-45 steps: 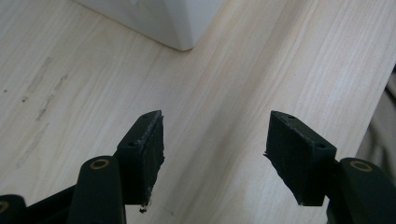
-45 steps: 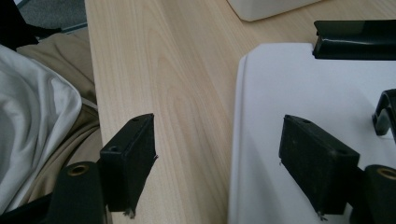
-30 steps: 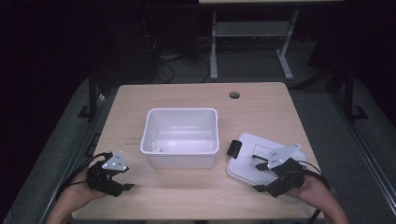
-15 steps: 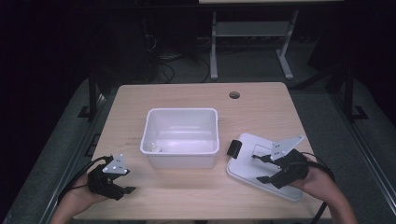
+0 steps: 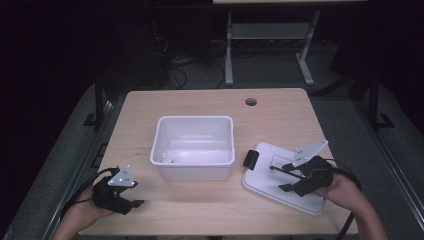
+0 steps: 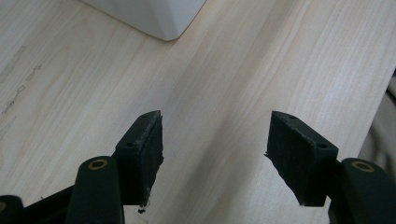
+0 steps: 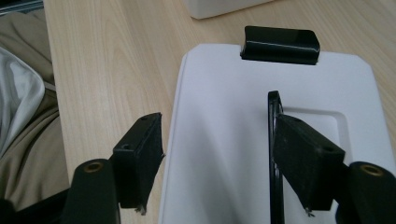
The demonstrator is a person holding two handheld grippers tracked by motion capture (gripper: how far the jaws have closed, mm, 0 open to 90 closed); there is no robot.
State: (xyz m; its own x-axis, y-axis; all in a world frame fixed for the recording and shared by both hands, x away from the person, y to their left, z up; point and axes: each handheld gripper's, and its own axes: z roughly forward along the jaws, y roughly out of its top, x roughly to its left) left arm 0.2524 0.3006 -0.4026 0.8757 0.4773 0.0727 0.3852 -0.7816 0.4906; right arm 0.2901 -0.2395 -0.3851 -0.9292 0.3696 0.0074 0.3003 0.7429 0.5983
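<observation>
No writing shows on the white lid (image 5: pixel 280 180).

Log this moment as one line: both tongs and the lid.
left tongs: open, over bare table | right tongs: open, straddling lid edge | lid: flat on table, right of bin

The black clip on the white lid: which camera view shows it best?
The right gripper view: the black clip on the white lid looks large and sharp there. The high view gives it small.
</observation>
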